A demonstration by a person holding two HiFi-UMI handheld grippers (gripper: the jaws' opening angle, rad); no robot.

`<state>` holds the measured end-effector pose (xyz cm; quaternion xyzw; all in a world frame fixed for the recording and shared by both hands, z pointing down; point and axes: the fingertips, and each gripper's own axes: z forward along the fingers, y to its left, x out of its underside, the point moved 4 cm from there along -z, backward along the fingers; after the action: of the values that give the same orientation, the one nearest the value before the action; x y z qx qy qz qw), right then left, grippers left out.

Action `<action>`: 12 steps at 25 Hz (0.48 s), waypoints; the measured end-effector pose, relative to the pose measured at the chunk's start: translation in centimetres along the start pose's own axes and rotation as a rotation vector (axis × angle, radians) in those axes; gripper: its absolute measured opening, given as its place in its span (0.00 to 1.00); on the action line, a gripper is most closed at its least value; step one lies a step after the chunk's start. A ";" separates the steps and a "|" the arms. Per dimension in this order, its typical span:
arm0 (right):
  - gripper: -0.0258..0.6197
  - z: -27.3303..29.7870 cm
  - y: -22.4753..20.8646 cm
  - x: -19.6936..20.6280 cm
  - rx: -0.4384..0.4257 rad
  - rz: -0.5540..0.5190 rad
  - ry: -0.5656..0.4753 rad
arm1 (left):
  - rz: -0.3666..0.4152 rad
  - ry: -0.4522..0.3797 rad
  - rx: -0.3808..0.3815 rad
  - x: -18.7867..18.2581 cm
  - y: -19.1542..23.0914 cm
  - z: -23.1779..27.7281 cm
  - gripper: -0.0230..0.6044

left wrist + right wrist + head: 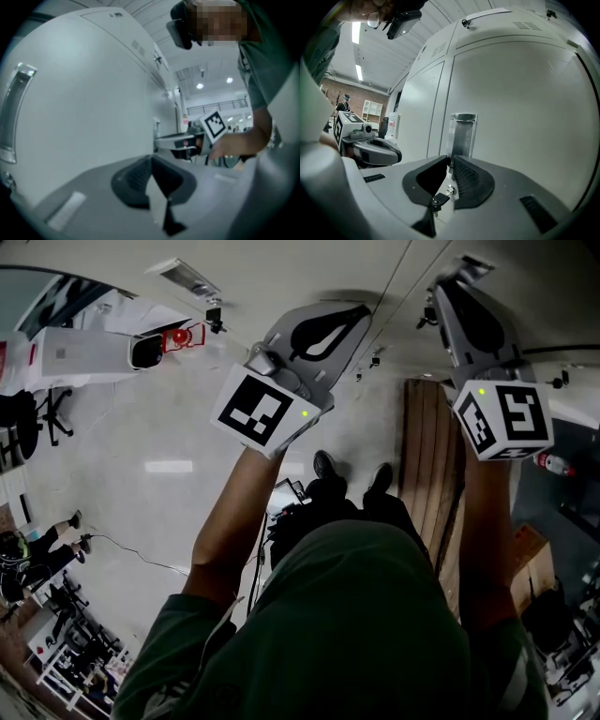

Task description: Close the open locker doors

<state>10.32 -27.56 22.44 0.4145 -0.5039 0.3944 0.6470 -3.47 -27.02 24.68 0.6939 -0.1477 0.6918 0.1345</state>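
Note:
Both grippers are held up against white locker doors. In the right gripper view, the right gripper [450, 160] has its jaws together, the tips right at a metal recessed handle [462, 133] on a closed white door [520, 108]. A black-headed key [439, 198] shows in the slit below the tips. The left gripper [151, 159] is shut with nothing in it, beside a white door [79, 93] whose handle [14, 112] is at the far left. In the head view, the left gripper [352, 320] and right gripper [469, 282] point away from the person.
More closed white locker doors [419, 112] run off to the left of the right gripper. A wooden pallet [431, 465] lies on the pale floor by the person's feet. A fire extinguisher [556, 464] and clutter sit at the right, and other people stand at the far left [28, 549].

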 end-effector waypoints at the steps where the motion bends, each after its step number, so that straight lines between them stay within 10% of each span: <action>1: 0.10 0.0 0.0 0.0 0.001 0.001 0.000 | 0.001 0.000 -0.001 0.0 0.0 0.0 0.04; 12: 0.05 -1.5 0.6 0.2 -0.011 -0.016 -0.008 | 0.012 0.008 -0.017 0.0 -0.9 -0.7 0.04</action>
<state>10.26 -25.94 22.47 0.4166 -0.5055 0.3845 0.6505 -3.81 -25.94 24.66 0.6891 -0.1572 0.6940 0.1371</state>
